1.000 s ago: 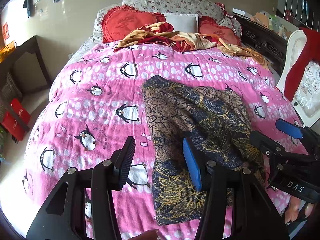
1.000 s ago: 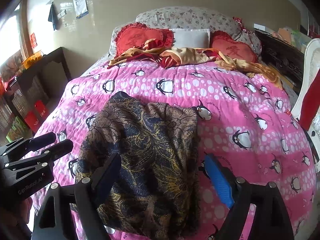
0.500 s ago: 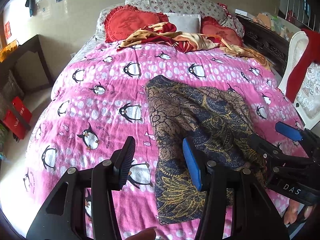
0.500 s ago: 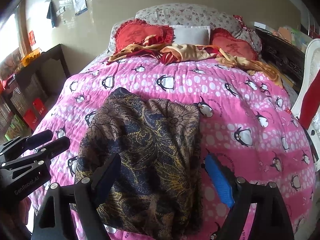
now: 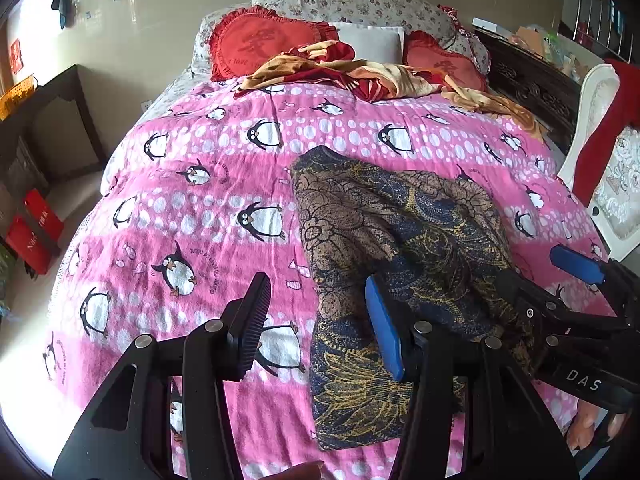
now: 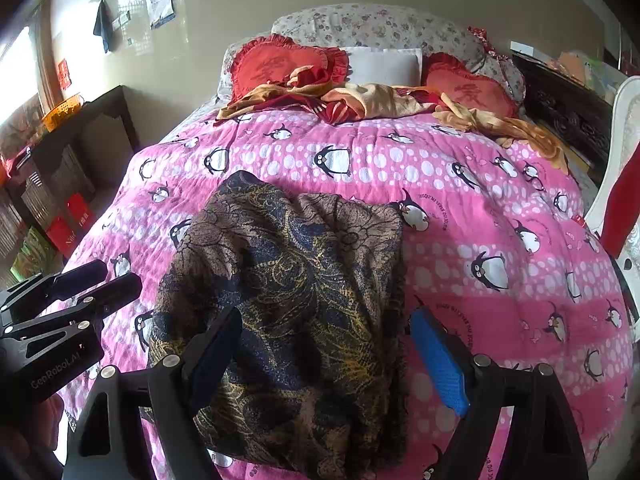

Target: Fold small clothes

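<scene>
A dark blue, brown and gold patterned garment [image 5: 392, 256] lies loosely folded on the pink penguin bedspread [image 5: 208, 184]; it also shows in the right wrist view [image 6: 292, 292]. My left gripper [image 5: 320, 320] is open and empty, hovering over the garment's near left edge. My right gripper [image 6: 324, 356] is open and empty, held above the garment's near end. Each gripper shows in the other's view: the right one at the right [image 5: 560, 276], the left one at the left [image 6: 100, 280].
Red heart cushions [image 5: 256, 44], a white pillow [image 5: 372, 38] and a crumpled red and gold cloth [image 5: 352, 72] lie at the bed's head. A dark shelf unit [image 6: 80, 148] stands left. A carved dark cabinet [image 5: 532, 80] and a white chair [image 5: 600, 128] stand right.
Both grippers have drawn back slightly and lifted, so the bed and garment sit a little lower and farther in view. The garment has not moved. Both stay open.
</scene>
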A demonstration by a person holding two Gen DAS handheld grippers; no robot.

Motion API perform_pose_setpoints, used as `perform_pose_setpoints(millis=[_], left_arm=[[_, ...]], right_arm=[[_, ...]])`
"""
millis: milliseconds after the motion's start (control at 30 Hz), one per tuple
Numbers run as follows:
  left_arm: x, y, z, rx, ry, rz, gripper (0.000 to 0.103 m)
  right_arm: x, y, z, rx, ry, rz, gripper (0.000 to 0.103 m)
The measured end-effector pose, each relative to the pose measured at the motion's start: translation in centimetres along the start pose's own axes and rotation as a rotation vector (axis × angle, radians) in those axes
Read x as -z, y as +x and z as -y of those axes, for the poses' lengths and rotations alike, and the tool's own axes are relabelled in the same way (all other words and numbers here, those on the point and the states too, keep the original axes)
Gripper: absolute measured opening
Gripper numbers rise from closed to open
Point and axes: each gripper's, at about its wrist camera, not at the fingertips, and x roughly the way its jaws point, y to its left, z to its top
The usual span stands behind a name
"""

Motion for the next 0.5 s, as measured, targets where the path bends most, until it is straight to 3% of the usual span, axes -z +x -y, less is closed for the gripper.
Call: perform_pose_setpoints(millis=[500], left_arm=[[0.24, 0.89, -0.16, -0.003, 0.002, -0.016, 0.049]], right_arm=[[0.11, 1.02, -0.01, -0.008, -0.005, -0.023, 0.084]])
